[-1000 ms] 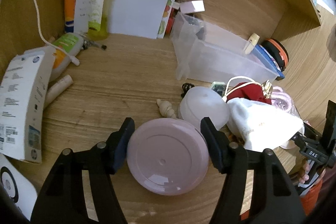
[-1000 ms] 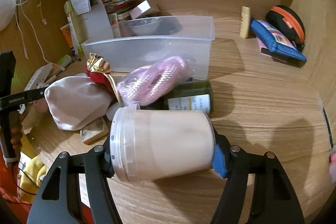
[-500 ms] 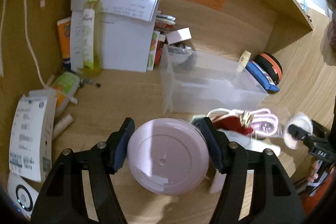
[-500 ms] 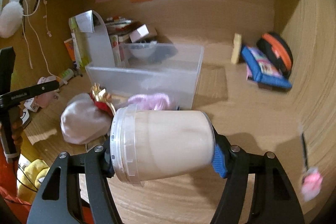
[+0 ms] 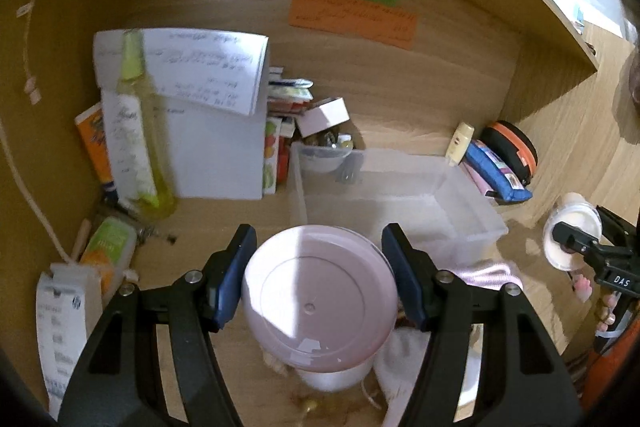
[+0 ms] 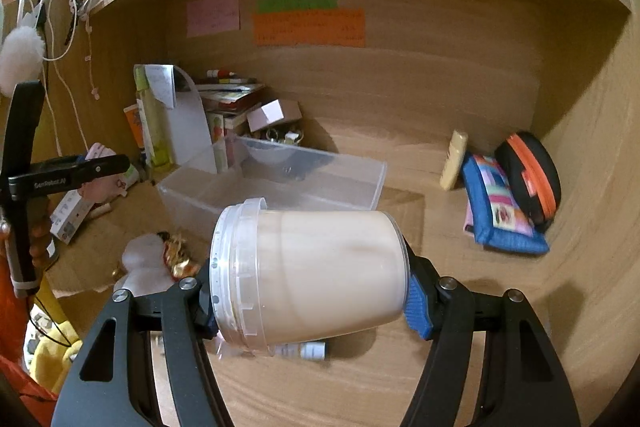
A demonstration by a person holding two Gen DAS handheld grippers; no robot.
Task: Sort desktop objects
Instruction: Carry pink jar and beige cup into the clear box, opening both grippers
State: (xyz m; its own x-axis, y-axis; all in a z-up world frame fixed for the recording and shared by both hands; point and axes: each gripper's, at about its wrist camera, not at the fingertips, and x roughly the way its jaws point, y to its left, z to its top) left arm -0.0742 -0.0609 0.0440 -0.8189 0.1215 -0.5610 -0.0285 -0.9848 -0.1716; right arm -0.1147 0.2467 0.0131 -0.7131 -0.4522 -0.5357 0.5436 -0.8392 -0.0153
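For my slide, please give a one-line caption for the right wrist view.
Right gripper holds a cream tub sideways above the desk, clear bin behind.

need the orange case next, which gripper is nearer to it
Right. The right gripper, holding a jar, has the orange case close ahead-right; the left gripper sits beyond the clear bin.

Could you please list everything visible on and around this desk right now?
Pink-lidded jar: 1, pink, between left jaws.
Cream tub: 1, beige with clear lid, sideways between right jaws.
Clear bin: 1, transparent, desk centre.
Blue pouch: 1, right rear.
Black-orange case: 1, behind pouch.
Sticky notes: 3, pink, green, orange, back wall.
Yellow-green bottle: 1, left rear.
White cloth bag: 1, front left.
Left gripper: black, blue pads.
Right gripper: same.
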